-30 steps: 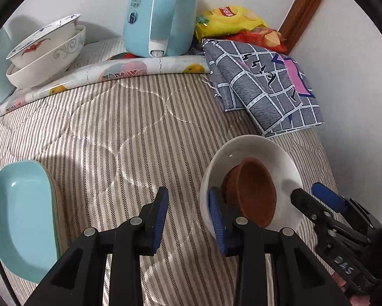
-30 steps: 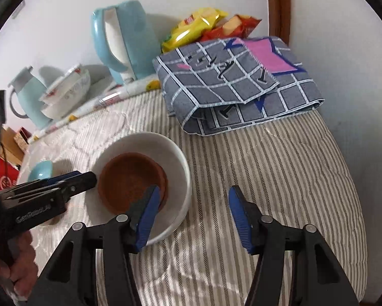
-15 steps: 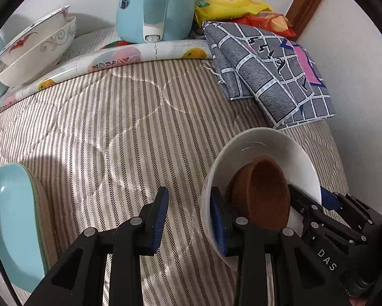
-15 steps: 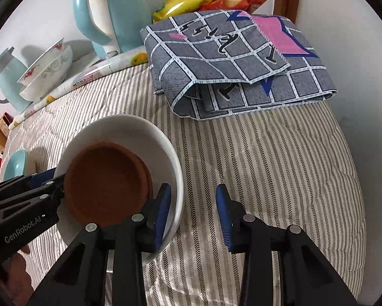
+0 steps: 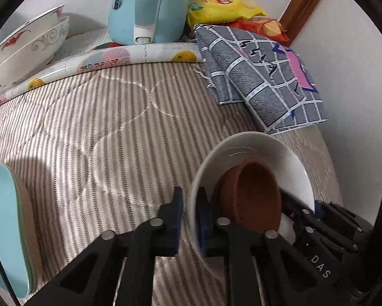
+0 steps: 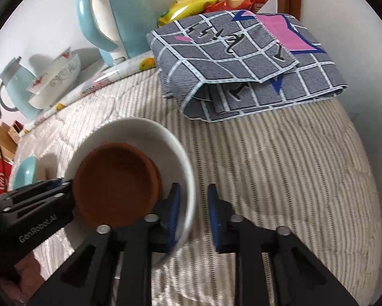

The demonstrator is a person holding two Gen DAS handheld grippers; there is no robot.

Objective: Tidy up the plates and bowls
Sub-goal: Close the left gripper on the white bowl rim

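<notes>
Pinching the white bowl (image 5: 244, 153) from both sides, we are now carrying it with the left gripper (image 5: 191, 211) clamped over the near-left part of its rim, one blue pad outside the wall and one inside, while the right gripper (image 6: 192, 209) is straddling the opposite part of the rim with its jaws narrowed around the wall, though a small gap is showing at the outer pad, so we cannot tell if that side is fully biting. A second ago both sets of jaws were standing wide and the bowl was sitting flat on the striped quilt (image 5: 101, 132); now they are closing in and the bowl is tilting and looming larger in both views, so we are judging that it is coming off the bedding. Inside it, the brown dishes (image 6: 114, 186), nested together, are sliding toward the low side, which we are reading as a spill risk. Farther out, the turquoise plates (image 5: 4, 229) are resting at the left edge of the quilt, and the patterned bowls (image 5: 30, 48) are stacked at the back beside the blue kettle (image 5: 147, 7), near the folded grey cloth (image 6: 241, 61). We are taking one of those stacks as the likely destination.
</notes>
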